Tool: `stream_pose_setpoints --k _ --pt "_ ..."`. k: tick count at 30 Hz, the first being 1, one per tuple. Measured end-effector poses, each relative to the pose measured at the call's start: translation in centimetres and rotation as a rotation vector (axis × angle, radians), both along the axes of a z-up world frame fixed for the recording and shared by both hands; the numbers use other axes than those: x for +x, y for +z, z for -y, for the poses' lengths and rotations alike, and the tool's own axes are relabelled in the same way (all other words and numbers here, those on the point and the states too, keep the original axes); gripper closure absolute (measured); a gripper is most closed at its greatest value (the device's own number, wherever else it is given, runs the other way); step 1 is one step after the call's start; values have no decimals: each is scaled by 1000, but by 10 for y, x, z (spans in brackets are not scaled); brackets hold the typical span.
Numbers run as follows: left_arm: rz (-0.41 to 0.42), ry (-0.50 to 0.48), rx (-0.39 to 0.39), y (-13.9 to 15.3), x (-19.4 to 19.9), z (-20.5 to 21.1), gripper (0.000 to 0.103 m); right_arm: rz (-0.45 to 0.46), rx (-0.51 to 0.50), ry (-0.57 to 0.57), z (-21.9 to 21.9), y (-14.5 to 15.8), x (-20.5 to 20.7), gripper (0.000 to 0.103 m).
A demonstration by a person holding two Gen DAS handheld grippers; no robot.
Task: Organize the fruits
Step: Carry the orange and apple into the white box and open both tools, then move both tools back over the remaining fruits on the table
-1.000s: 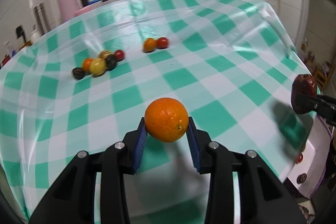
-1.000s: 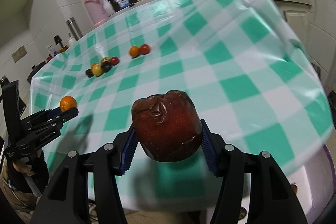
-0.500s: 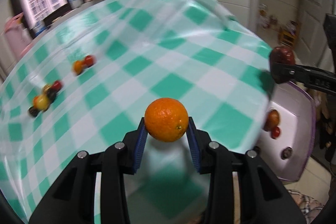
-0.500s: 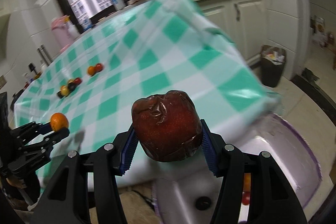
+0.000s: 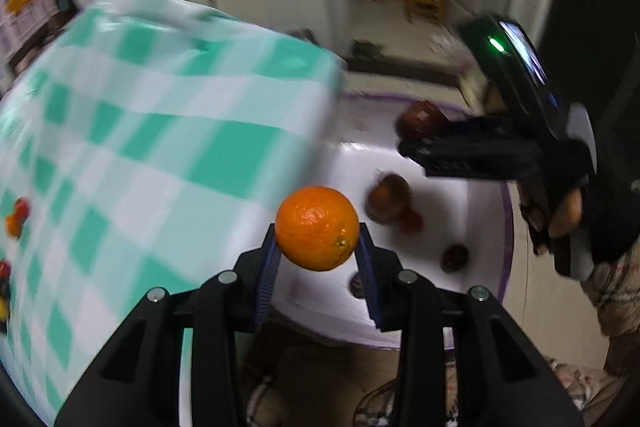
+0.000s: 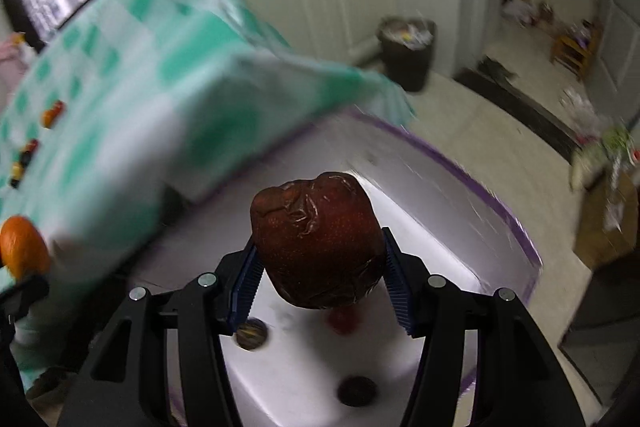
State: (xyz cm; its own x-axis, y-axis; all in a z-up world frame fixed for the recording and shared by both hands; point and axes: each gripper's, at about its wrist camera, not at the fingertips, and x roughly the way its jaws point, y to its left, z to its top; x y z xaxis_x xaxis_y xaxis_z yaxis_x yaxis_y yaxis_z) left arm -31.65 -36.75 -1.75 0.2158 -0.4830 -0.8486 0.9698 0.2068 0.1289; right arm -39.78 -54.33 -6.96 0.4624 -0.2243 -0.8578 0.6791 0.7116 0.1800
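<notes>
My left gripper (image 5: 318, 259) is shut on an orange (image 5: 317, 228), held at the table's edge above the near rim of a white tub with a purple rim (image 5: 509, 227). My right gripper (image 6: 318, 287) is shut on a wrinkled dark red apple (image 6: 316, 243), held over the inside of the same tub (image 6: 496, 211). The right gripper and its apple (image 5: 420, 117) also show at the right of the left wrist view, over the tub's far side. The orange (image 6: 22, 247) shows at the left edge of the right wrist view.
The tub holds a few dark red fruits (image 5: 388, 193) and a small red one (image 6: 343, 321). The green-checked table (image 5: 140, 147) at the left carries small fruits (image 5: 16, 219) near its far side. A black bin (image 6: 406, 51) stands by white cabinets.
Both grippers swung right, off the table top and toward the tub beside it. The right gripper now hangs over the tub. Both keep hold of their fruit.
</notes>
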Motion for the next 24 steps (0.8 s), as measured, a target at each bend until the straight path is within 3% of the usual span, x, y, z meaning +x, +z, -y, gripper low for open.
stream_pose_setpoints --k 7,13,20,21,22,24 --pt "-83 -149 201 -79 -26 39 65 -264 -21 -24 14 -50 2 47" --pt "-156 -162 326 -137 -31 53 65 -374 4 19 15 -77 7 47" --pt "-155 -169 300 -134 -29 51 63 -449 32 64 8 -99 12 47" --pt "-152 -171 293 -132 -31 49 60 -451 35 66 8 -100 13 46" --pt "-147 -174 280 -130 -32 48 49 -453 28 67 7 -99 14 43" --pt "-127 -185 217 -115 -35 43 31 -442 6 68 7 -89 16 25"
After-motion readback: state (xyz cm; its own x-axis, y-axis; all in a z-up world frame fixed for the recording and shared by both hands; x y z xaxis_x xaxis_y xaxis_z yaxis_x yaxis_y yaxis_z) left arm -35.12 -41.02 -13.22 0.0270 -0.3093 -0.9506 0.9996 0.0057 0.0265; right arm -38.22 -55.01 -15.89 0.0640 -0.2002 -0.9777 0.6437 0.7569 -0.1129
